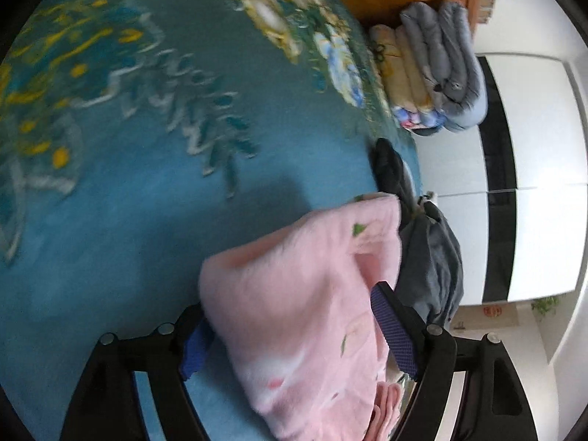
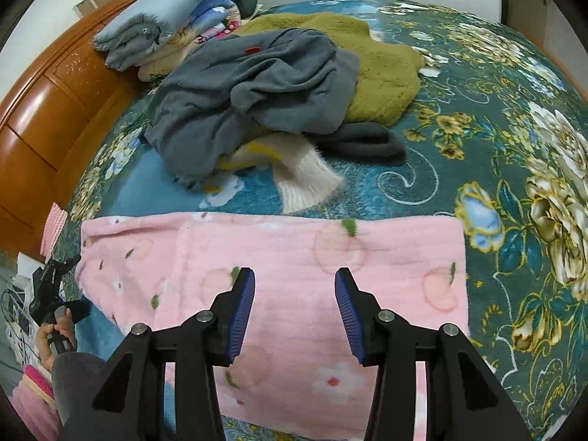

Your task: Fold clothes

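Observation:
A pink fleece garment [image 2: 386,257] with small flower prints lies flat as a wide folded band on the teal floral bedspread [image 2: 514,191]. My right gripper [image 2: 294,308] hangs open just above its middle, with nothing between the blue pads. In the left wrist view the same pink garment [image 1: 294,294] bulges up between the spread jaws of my left gripper [image 1: 294,338]. That gripper is open and its right pad [image 1: 393,330] stands clear of the cloth. The left pad is partly hidden behind the cloth's edge. A hand [image 2: 55,334] holds the left gripper's handle at the garment's left end.
Behind the pink garment lies a heap: a grey garment [image 2: 257,84], an olive fleece [image 2: 382,73], a cream knit piece [image 2: 305,180] and a dark item [image 2: 367,143]. Folded quilts [image 2: 165,18] lean on the wooden headboard [image 2: 36,117]. White wardrobe doors [image 1: 533,128] stand beyond the bed.

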A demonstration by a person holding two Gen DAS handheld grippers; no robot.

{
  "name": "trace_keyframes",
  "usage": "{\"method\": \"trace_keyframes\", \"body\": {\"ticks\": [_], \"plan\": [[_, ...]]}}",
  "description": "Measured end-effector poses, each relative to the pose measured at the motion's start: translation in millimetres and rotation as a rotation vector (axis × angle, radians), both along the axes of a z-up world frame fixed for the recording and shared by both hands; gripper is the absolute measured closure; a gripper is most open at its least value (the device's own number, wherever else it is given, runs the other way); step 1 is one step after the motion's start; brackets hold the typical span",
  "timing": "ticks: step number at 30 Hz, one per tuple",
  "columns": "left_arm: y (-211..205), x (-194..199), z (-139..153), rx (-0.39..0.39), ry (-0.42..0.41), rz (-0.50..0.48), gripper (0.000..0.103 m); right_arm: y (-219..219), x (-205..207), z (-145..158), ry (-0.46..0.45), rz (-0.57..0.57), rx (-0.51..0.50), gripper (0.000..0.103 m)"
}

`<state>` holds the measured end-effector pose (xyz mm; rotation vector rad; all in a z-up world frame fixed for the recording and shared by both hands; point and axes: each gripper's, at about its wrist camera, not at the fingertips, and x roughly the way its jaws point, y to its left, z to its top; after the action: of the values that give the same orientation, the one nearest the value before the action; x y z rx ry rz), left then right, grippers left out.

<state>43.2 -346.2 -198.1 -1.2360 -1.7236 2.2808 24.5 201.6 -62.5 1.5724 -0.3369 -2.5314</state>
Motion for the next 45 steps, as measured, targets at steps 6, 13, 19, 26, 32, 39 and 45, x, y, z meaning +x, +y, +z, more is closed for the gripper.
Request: {"method": "trace_keyframes", "body": {"ticks": [6, 13, 19, 26, 32, 39, 45], "plan": [[2.6, -2.4, 1.9, -0.07, -0.029, -0.024, 0.062, 4.8, -2.2, -4.2, -0.027, -0.031, -0.03, 0.057], [14.9, -3.1, 38.9, -0.188, -0.052, -0.03, 0.08, 13.8, 0.7, -3.0, -0.023, -0.047, -0.069, 0.057], [86.1, -22.9, 151.2, -0.425, 0.114, -0.164, 0.081, 31.3, 11.2, -1.3, -0.012, -0.071, -0.123, 0.057], [236.1, -22.2, 269.8, -0.757, 0.331, -0.388, 0.081, 65.3, 28.2, 0.5, 0.012, -0.125, -0.189, 0.056], [383.5, -1.5, 292.8, -0.915, 0.464, -0.631, 0.081, 106.8, 43.7, -1.7, 0.029, -0.208, -0.238, 0.056], [524.8, 38.2, 233.1, -1.064, 0.422, -0.902, 0.081, 161.9, 65.1, -5.9, 0.04, -0.32, -0.255, 0.056], [585.7, 62.9, 192.8, -1.174, 0.374, -1.018, 0.079, 192.5, 82.9, -20.6, 0.01, -0.392, -0.286, 0.056]]}}
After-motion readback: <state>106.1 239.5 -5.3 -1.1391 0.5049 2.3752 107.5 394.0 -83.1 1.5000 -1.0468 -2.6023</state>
